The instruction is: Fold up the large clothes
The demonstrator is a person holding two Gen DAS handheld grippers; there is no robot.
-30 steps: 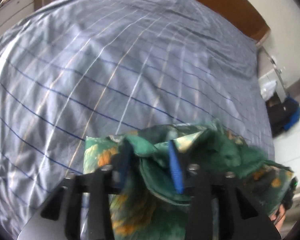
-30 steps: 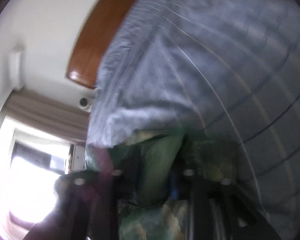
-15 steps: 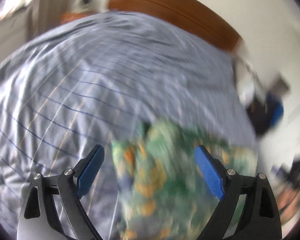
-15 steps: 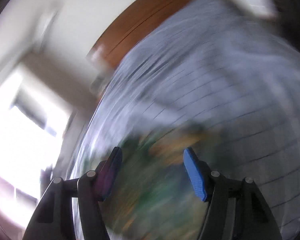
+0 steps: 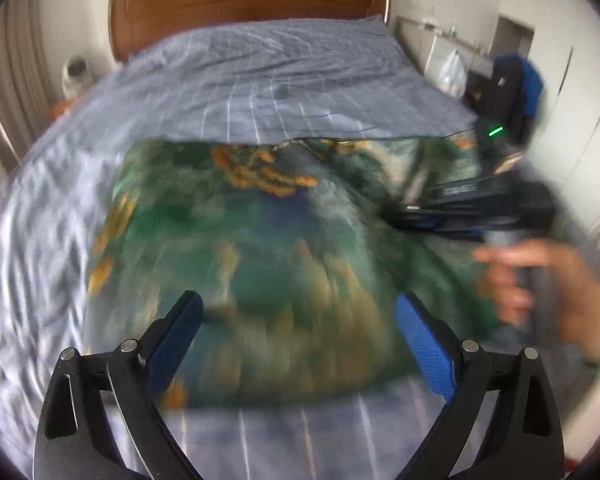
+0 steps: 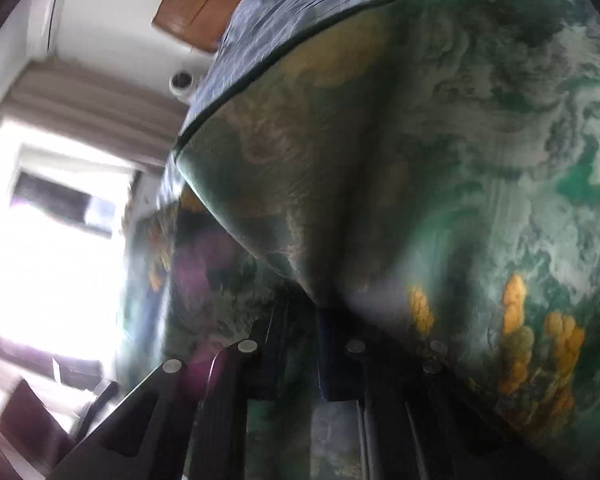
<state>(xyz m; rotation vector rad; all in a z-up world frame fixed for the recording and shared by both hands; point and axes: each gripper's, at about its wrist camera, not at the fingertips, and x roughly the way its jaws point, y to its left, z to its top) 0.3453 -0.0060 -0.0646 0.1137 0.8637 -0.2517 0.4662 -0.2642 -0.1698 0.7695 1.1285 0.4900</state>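
Hovering my left gripper (image 5: 296,332) above near edge of green printed garment (image 5: 260,232), blue pads wide apart, nothing held. Garment lies partly flat on checked bedsheet (image 5: 260,72), image blurred. My right gripper (image 6: 300,344) at garment's right side, pinched on fabric fold, cloth draping over lens. Judging step: mid-fold, right edge lifted. Next: carry right edge leftward over body, left gripper re-grip or pin near edge.

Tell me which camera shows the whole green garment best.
The left wrist view: the green garment lies spread on the bed, though blurred. The right wrist view shows only a close fold of it.
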